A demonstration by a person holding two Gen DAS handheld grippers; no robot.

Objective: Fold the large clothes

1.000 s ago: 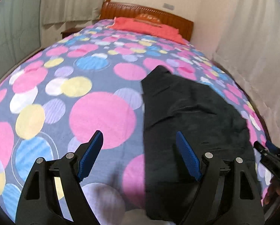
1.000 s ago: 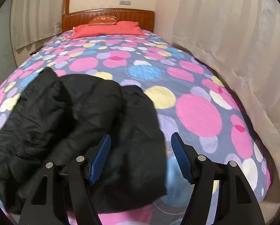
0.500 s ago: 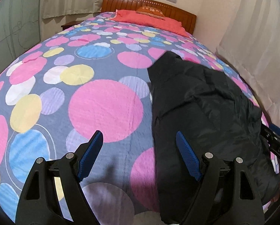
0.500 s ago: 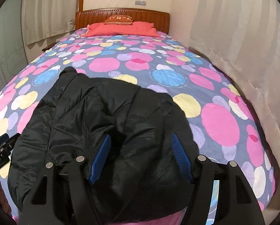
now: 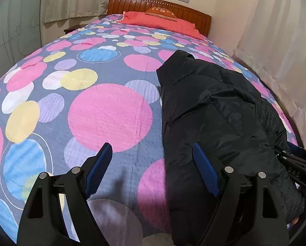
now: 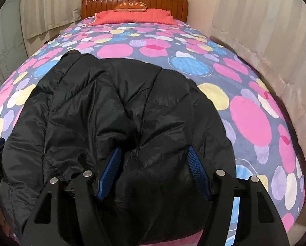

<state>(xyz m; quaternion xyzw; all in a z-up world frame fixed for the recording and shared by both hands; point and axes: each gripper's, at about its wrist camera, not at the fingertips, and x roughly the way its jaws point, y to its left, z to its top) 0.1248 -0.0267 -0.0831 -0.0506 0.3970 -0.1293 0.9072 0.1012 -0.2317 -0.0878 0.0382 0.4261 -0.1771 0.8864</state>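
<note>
Left tongs [image 5: 153, 170] wide over bedspread [image 5: 109, 112], right tongs [image 6: 155, 170] wide above black jacket [image 6: 111, 112]

A black puffer jacket [image 6: 116, 119] with shiny quilted fabric lies on the bed [image 5: 103, 110] near its foot end, lengthwise toward the headboard. It is bunched and loosely doubled over itself, with puffy ridges and creases across the top and a deep fold running down its middle. Its narrow far end [image 5: 179, 59] points up the bed, its straight left edge rests flat on the spotted cover, and the near hem reaches the foot edge of the mattress.
</note>
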